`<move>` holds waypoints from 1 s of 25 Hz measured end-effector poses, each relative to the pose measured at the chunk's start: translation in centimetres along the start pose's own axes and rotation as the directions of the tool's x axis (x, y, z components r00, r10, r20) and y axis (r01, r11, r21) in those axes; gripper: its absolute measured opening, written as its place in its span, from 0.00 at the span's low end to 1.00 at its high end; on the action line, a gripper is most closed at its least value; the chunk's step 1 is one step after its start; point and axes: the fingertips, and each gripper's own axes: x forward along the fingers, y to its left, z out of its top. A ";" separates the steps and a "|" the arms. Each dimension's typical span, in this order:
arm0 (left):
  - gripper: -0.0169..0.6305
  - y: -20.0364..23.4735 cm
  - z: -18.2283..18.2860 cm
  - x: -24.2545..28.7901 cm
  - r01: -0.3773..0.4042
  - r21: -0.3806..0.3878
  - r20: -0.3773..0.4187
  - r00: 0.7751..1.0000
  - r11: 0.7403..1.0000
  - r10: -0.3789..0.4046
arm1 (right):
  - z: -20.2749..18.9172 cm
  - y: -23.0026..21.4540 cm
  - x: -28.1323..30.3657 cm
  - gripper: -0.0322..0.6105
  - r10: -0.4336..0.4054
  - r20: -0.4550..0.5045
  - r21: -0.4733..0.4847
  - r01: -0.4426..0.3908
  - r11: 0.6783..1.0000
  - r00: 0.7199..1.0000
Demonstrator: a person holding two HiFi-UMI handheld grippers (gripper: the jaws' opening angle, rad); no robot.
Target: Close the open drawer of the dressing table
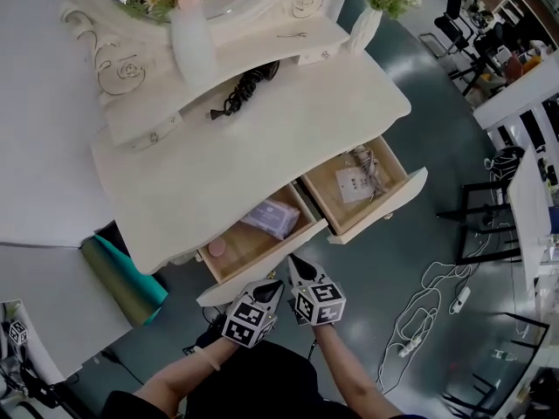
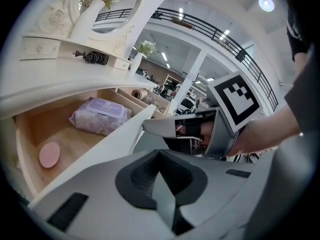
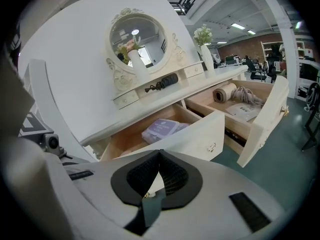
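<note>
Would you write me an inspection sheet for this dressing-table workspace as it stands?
Surface: white tabletop; black cord on its shelf; left vase and right vase at the back.
Job's things: left drawer and right drawer both open.
Clutter: wipes pack and pink disc in the left drawer; paper and rope in the right drawer.
Grippers: left gripper and right gripper at the left drawer's front, jaws together.
Cables: white cables and power strip on the floor.
Surroundings: teal roll beside the table; chairs beyond.
</note>
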 end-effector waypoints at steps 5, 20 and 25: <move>0.02 1.5 1.1 0.3 -0.014 0.002 0.018 1.000 1.000 0.014 | 0.8 0.3 1.3 0.09 0.025 0.000 -0.013 -0.025 1.000 1.000; 0.02 4.6 3.4 0.2 -0.070 0.010 0.074 0.995 0.998 0.069 | 2.6 0.9 4.2 0.09 0.056 0.013 -0.039 -0.056 0.998 0.998; 0.02 5.6 3.9 0.1 -0.111 0.016 0.084 0.990 0.994 0.109 | 3.2 1.2 5.0 0.09 0.066 0.001 -0.055 -0.066 0.996 0.998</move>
